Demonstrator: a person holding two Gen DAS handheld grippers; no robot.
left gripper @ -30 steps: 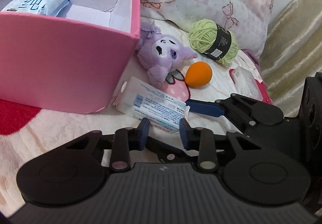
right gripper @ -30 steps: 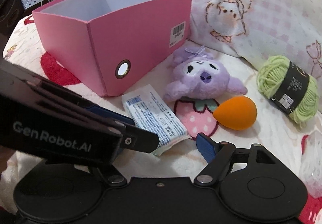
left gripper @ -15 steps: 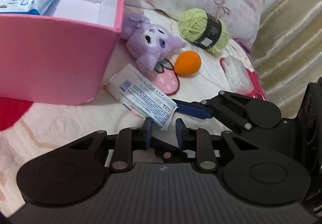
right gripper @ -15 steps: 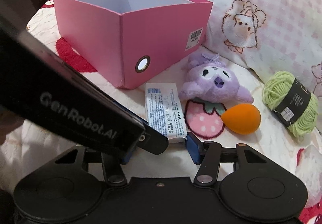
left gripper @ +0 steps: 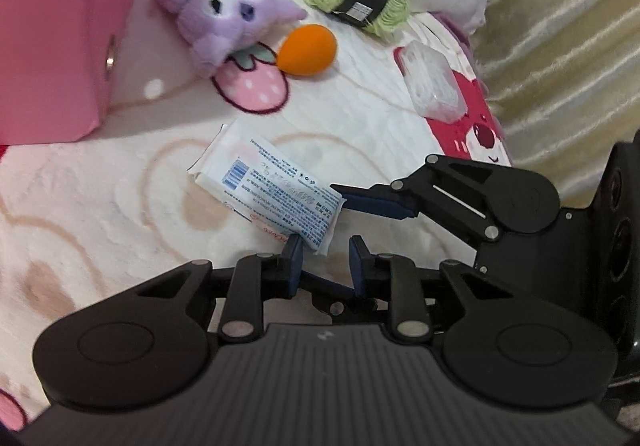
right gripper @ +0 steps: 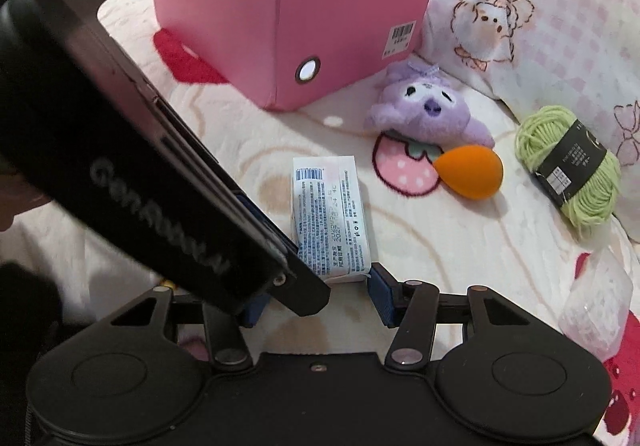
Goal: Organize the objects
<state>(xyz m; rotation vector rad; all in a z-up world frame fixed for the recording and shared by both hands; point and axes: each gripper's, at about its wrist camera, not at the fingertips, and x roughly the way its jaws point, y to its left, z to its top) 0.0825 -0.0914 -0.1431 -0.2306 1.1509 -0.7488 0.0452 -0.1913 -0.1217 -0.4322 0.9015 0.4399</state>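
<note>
Tissue pack (right gripper: 331, 214) now farther from box (right gripper: 344, 29); one plush (right gripper: 430, 113), one yarn ball (right gripper: 568, 169), perhaps two grippers (left gripper: 326, 258).

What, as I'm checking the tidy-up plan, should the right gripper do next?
Probably lift the white packet clear of the blanket and carry it toward the pink box: the right gripper seems closed on its near end, and the box stands open.
</note>
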